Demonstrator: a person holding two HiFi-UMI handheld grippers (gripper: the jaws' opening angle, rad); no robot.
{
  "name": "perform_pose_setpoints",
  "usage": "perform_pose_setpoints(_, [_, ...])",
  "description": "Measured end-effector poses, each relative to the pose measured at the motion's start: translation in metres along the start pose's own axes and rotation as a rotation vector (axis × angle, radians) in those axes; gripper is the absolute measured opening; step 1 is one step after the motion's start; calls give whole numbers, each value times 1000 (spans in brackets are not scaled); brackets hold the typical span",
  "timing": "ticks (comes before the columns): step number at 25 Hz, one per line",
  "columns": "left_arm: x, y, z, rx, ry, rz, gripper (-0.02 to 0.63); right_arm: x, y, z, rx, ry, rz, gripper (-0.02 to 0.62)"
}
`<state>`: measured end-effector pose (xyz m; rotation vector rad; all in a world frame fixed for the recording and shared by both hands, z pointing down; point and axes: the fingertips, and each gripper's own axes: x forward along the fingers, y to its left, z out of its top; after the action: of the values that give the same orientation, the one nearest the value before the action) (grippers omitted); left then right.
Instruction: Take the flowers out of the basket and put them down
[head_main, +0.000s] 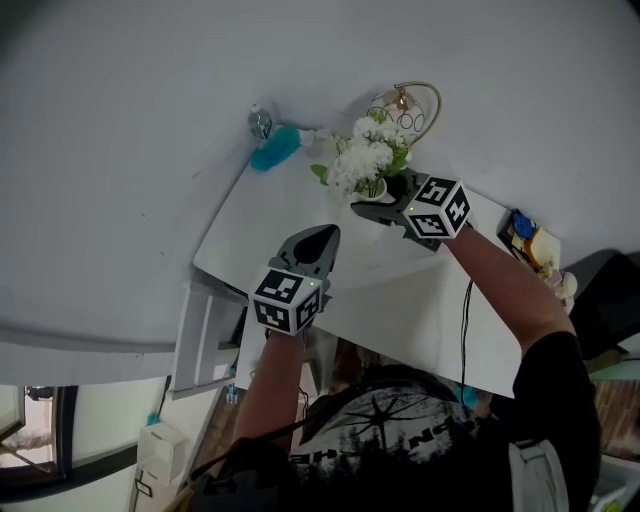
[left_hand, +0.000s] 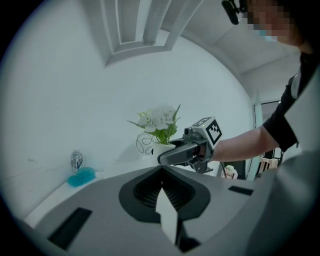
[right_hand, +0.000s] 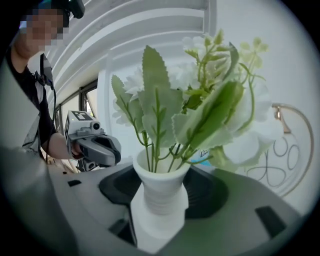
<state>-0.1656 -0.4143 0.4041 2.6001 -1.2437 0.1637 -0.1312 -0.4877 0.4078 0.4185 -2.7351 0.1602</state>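
The right gripper (right_hand: 159, 202) clamps its fingers on the vase (right_hand: 161, 172) neck. The left gripper (left_hand: 166, 212), lower left, is clenched empty. Top-heavy flowers (right_hand: 200, 110) could topple it on release.

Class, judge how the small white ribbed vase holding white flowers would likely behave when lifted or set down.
Probably top-heavy: the white flowers and green leaves spread far wider than the small white ribbed vase, so it may tip. Its ribs likely help the right gripper, closed on it, resist slipping. The thin stems look bendy.
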Motion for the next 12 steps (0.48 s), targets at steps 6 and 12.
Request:
perform_pose_setpoints(6, [-2, -25, 22, 53, -30, -37, 11, -46, 7, 49, -12, -69, -66, 265])
perform_pose_setpoints(12, [-23, -54, 19, 65, -48, -68, 11, -85, 37, 89, -8, -136, -125, 265])
